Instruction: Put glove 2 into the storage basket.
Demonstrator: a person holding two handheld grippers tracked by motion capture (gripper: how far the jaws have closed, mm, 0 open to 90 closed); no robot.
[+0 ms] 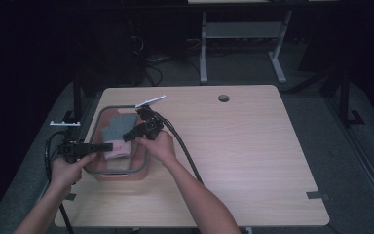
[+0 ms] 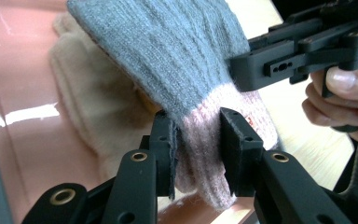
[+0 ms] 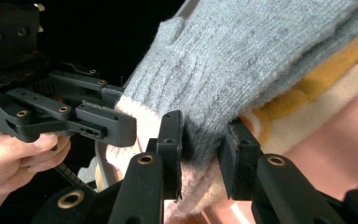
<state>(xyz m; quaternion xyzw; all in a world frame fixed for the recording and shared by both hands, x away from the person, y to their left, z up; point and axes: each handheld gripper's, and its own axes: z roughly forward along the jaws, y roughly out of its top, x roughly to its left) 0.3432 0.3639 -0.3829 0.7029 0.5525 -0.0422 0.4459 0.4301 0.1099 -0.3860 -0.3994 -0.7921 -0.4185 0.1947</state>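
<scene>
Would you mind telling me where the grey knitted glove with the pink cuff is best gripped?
At the pink ribbed cuff of the grey knitted glove, coming in from its open end: it overhangs the pink tub, and both the left gripper and right gripper already pinch there.

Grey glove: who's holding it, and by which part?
Both. The left gripper and right gripper each pinch the grey glove at its pink cuff end.

No text, label, brand, number or sign can be read in any of the views. The small orange-red patch (image 2: 250, 122) on the pink cuff of the grey knitted glove (image 2: 168, 56) may be a tag, but it is too small and blurred to make out any lettering on it.
</scene>
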